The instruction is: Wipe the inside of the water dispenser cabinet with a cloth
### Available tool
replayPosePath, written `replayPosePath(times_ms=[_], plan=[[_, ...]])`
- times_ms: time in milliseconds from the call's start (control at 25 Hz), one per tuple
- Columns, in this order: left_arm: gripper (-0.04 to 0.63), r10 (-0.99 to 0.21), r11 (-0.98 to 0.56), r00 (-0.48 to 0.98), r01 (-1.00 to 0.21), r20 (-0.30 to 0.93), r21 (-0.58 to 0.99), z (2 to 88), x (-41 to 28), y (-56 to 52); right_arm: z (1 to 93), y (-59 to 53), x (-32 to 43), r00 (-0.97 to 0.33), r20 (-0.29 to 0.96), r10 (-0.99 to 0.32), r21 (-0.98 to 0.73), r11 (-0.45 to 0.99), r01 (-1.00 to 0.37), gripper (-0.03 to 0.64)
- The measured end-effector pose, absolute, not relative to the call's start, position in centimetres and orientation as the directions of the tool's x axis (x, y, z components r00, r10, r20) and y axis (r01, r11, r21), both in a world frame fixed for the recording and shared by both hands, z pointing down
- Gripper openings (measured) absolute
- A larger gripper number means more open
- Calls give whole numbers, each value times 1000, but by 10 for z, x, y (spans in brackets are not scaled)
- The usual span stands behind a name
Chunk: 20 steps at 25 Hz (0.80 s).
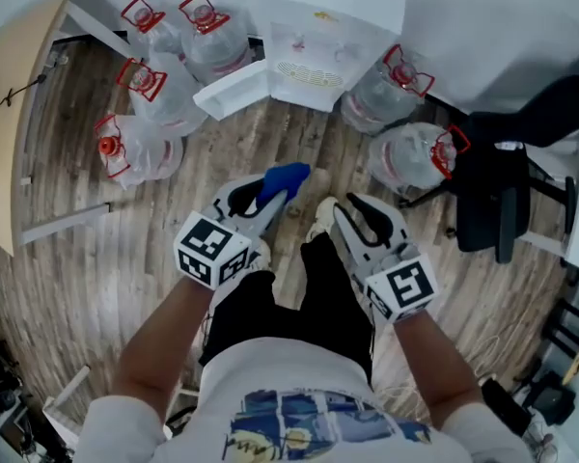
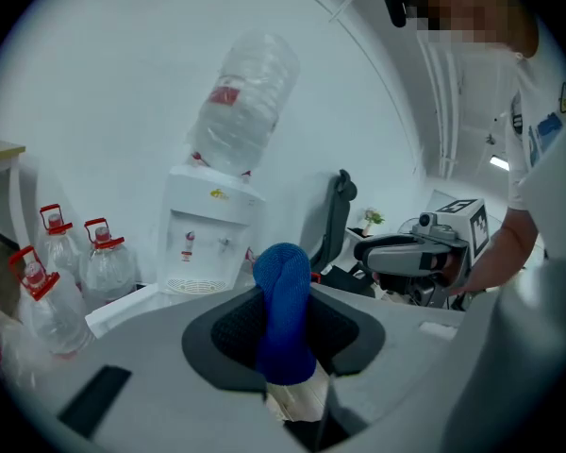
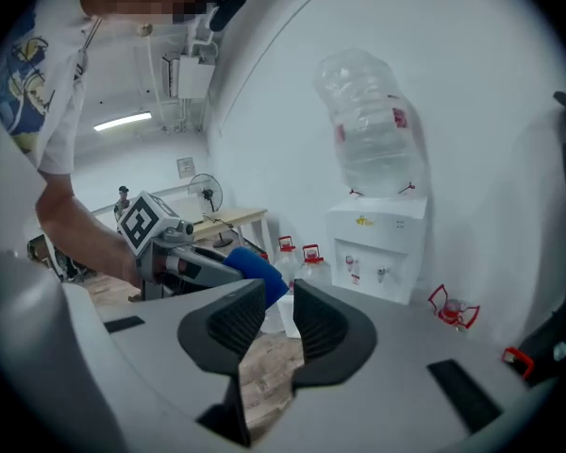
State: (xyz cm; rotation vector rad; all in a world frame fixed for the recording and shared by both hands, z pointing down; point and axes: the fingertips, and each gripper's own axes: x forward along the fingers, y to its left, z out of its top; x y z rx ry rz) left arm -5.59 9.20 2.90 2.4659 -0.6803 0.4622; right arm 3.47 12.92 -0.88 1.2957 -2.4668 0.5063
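— Jaws, left gripper (image 1: 265,204): what is the finding?
— Closed on the blue cloth (image 2: 284,310), with a pad pressing it from each side. Right gripper (image 3: 279,295): jaws apart, with only floorboards showing through the gap.

— Location of the cloth?
— Held in the left gripper above the wooden floor (image 1: 77,258), in front of the person's legs (image 1: 270,307) and well apart from the water dispenser (image 1: 318,37).

— Surroundings?
— The dispenser stands against the white wall (image 1: 463,27), with an inverted clear bottle (image 2: 245,102) on top. A white panel (image 1: 232,90) juts out from its foot, on the left side in the head view. Four jugs (image 1: 164,80) with red handles stand close together on that side. Two more (image 1: 410,114) stand to the right of the dispenser. A black office chair (image 1: 502,181) is beyond those, and a wooden desk (image 1: 19,95) is at the far left.

— Obstructions?
— Only floorboards lie between the grippers and the dispenser front. Jugs flank the approach on both sides, and the panel reaches toward the left group. Whether the cabinet interior is exposed cannot be told.

— Orientation of the cloth?
— It is rolled into a thick bundle whose long axis runs along the jaws. The rounded free end points forward toward the dispenser, and the other end sits down between the pads.
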Motion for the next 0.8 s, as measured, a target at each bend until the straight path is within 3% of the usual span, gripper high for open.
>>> replayPosePath(times_ms=[360,800], plan=[[106,-479,-650,746,-656,462,384,168,-7,-5,117,24,70,-585,479,-654,-125,609,-783,94],[104,-431,-745,786,-587,444,316,408,33,-81,337,-14,57,-546,505,-668,-61,604,-795,97]])
